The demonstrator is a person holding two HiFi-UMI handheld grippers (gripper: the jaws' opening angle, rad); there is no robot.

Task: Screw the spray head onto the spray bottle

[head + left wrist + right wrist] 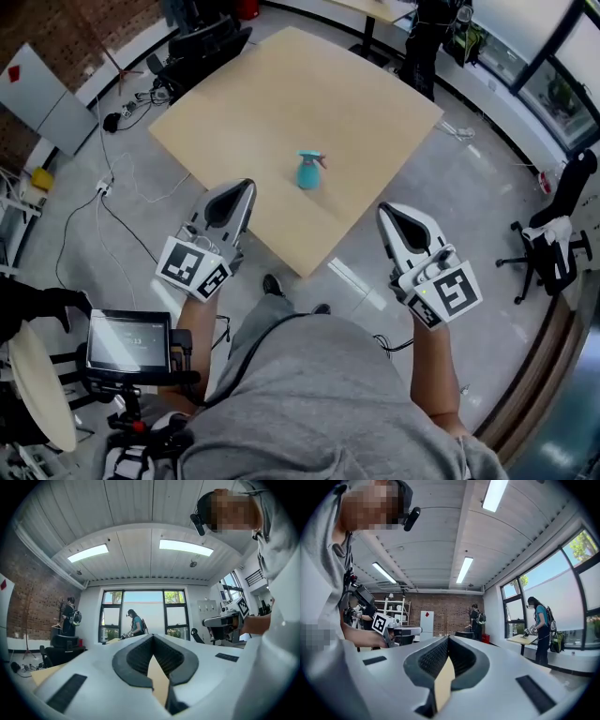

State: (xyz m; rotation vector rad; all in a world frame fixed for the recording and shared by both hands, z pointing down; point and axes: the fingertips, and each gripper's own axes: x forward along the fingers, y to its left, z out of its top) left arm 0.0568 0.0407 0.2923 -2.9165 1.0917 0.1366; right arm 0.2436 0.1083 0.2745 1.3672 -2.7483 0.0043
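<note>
A teal spray bottle [308, 172] with its spray head on top stands upright near the middle of the light wooden table [375, 112]. Both grippers are held close to my body, short of the table's near corner and well apart from the bottle. My left gripper [247, 187] is shut with nothing in it. My right gripper [383, 212] is shut and empty too. In the left gripper view the jaws meet at their tips [153, 636] and point level across the room. The right gripper view shows the same, its jaw tips [448, 638] together. The bottle is in neither gripper view.
A tripod with a screen [129, 342] stands at my lower left. Cables [112, 202] trail over the grey floor left of the table. A black office chair [553, 246] is at the right. Other people stand by the windows [134, 623] and the brick wall [476, 617].
</note>
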